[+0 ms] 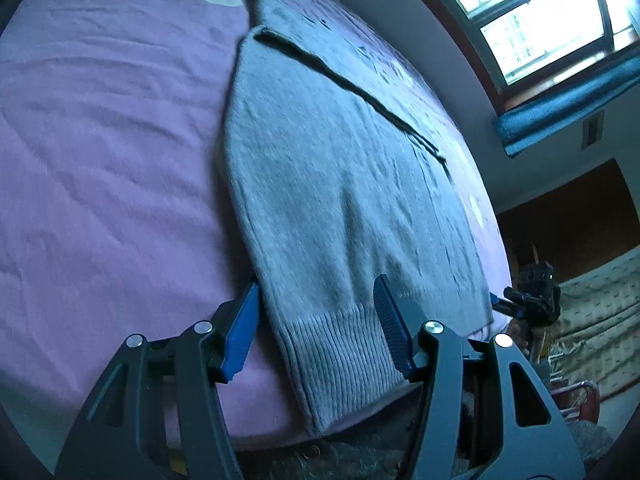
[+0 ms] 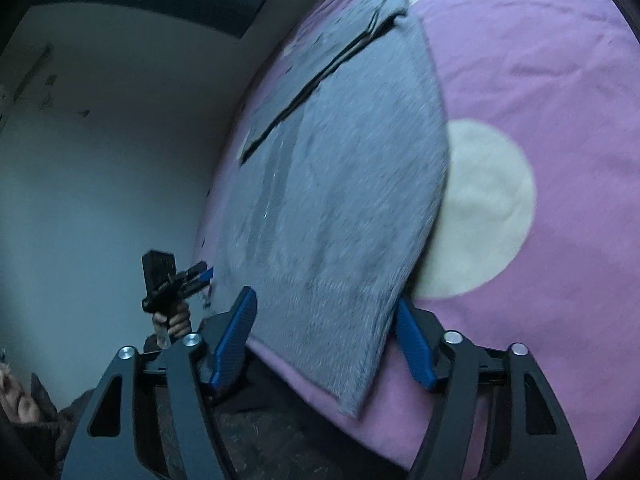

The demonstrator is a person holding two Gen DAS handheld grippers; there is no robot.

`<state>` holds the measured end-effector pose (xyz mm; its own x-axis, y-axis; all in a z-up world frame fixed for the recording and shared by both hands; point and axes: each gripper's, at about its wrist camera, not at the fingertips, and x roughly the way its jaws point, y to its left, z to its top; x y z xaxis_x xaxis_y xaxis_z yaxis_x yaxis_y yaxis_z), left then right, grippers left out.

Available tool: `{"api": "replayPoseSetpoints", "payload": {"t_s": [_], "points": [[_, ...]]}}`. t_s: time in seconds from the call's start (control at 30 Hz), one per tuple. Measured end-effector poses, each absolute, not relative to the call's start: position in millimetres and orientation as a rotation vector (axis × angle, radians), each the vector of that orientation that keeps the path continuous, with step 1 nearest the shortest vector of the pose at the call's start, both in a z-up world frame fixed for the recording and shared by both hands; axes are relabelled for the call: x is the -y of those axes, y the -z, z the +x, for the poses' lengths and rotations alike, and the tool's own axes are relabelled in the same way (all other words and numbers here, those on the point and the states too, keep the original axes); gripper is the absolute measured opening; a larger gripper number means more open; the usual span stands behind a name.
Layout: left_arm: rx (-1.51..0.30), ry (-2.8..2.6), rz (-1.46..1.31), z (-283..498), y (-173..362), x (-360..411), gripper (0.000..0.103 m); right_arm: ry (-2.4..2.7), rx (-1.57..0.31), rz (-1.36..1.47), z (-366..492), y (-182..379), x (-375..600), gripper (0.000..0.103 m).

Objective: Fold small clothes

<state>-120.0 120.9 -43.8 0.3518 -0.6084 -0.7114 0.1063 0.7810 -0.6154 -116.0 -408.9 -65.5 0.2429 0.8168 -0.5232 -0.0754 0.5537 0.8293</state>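
At the bed's near edge, the grey sweater (image 1: 340,184) was seen lying flat on the purple sheet (image 1: 100,140), its ribbed hem between the left gripper (image 1: 316,332)'s parted jaws and the right gripper (image 2: 324,340)'s parted jaws, neither clamped. Farther off, a window (image 1: 540,20) was shown only by the left view, a cream dot (image 2: 480,208) beside the sweater best by the right.

- I find no text, label, brand, number or sign that I can read in either wrist view.
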Motion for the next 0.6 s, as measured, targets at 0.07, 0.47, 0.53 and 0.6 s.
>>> {"api": "replayPoseSetpoints", "payload": {"t_s": [0.07, 0.47, 0.53, 0.6], "points": [[-1.146, 0.514, -0.529, -127.1, 45.0, -116.9, 0.055, -0.718, -1.194, 0.746, -116.9, 65.8, 398.6, 0.054], [-1.132, 0.531, -0.448, -135.9, 32.4, -97.1, 0.005, -0.691, -1.174, 0.675, -98.9, 61.4, 372.0, 0.005], [-1.098, 0.519, -0.468, -131.8, 24.5, -102.5, 0.005, -0.694, -1.126, 0.693, -93.4, 51.5, 376.4, 0.005], [-1.062, 0.507, -0.485, -122.5, 16.9, -108.2, 0.005, -0.698, -1.085, 0.726, -83.8, 43.1, 381.8, 0.005]]}}
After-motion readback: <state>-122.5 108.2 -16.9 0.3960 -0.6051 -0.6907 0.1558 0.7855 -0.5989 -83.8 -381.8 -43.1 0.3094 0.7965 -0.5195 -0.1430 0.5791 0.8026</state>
